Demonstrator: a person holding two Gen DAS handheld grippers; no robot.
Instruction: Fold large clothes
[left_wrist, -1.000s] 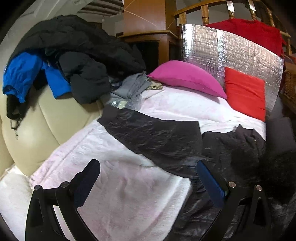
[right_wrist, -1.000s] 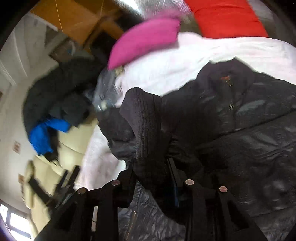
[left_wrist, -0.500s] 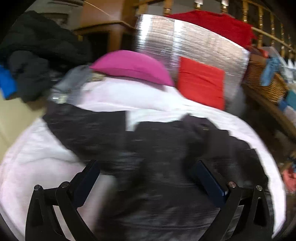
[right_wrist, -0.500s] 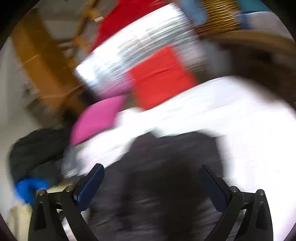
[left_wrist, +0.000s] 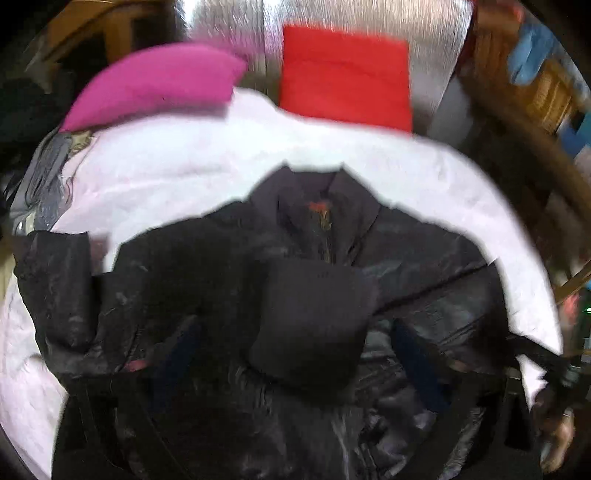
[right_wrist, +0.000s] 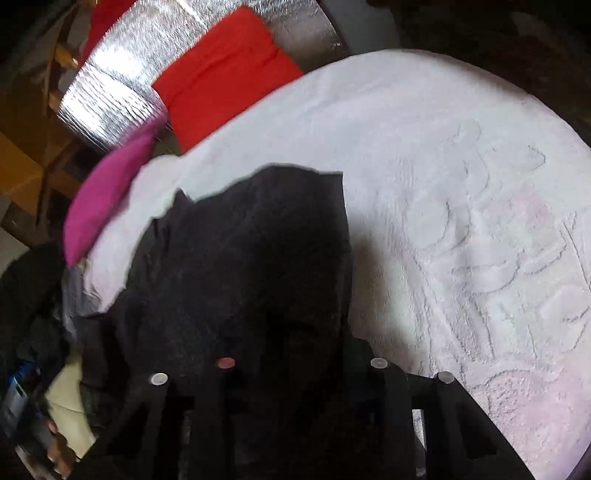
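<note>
Black jacket (left_wrist: 295, 280) lying on white blanket (left_wrist: 177, 173) of bed, ribbed cuff (left_wrist: 314, 325) folded over chest. Left gripper (left_wrist: 295, 354) closing round cuff, pads not visibly pressing. Right gripper (right_wrist: 295, 354) closing amid dark cloth; grip, cannot tell. Shell looking slippery, bulky, limp; gripping seams or cuffs seems safest.

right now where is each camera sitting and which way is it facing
Left wrist: on the left claw, angled down at the black shiny jacket on the pale pink blanket; dark fingers and a hand show.
Right wrist: on the right claw, angled down at the jacket; its frame shows.
Shared: jacket, blanket, magenta pillow, red cushion.
</note>
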